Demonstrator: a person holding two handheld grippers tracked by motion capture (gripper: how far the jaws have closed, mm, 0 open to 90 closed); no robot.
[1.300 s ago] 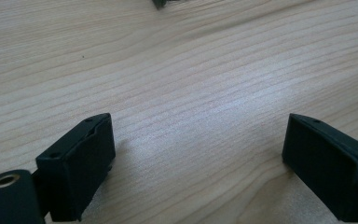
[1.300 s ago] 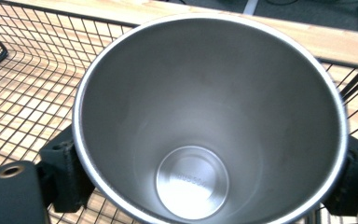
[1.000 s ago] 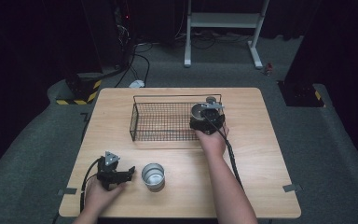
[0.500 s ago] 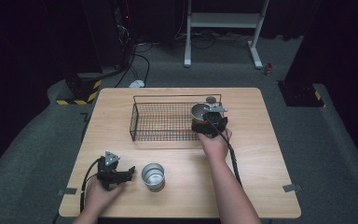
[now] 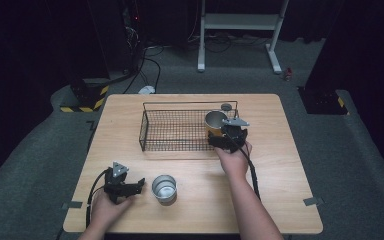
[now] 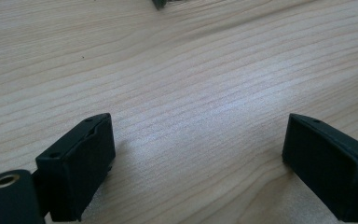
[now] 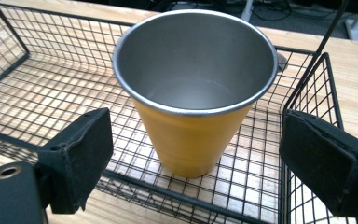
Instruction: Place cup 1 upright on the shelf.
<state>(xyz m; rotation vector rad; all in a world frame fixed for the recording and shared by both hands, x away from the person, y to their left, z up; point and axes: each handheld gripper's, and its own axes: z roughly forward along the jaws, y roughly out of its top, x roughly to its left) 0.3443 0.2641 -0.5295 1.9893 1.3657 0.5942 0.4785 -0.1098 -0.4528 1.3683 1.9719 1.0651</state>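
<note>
A yellow cup (image 5: 214,121) (image 7: 193,93) with a bare metal inside stands upright in the right end of a black wire basket (image 5: 190,103) (image 7: 9,42). My right gripper (image 5: 222,135) (image 7: 198,144) is open just outside the basket's near side. Its jaws stand wide on either side of the cup without touching it. At the near left of the table, my left gripper (image 5: 136,185) (image 6: 196,149) rests open over bare wood with nothing between its jaws. A silver metal cup (image 5: 164,188) stands upright just to its right.
The wooden table (image 5: 280,200) carries the basket at its far middle. A small dark round disc (image 5: 226,106) lies behind the basket's far right corner. Dark floor, cables and a white stand's legs (image 5: 275,60) lie beyond the table's far edge.
My right gripper has drawn back from over the yellow cup toward the near side. The cup stays upright in the basket. The left hand has not moved.
</note>
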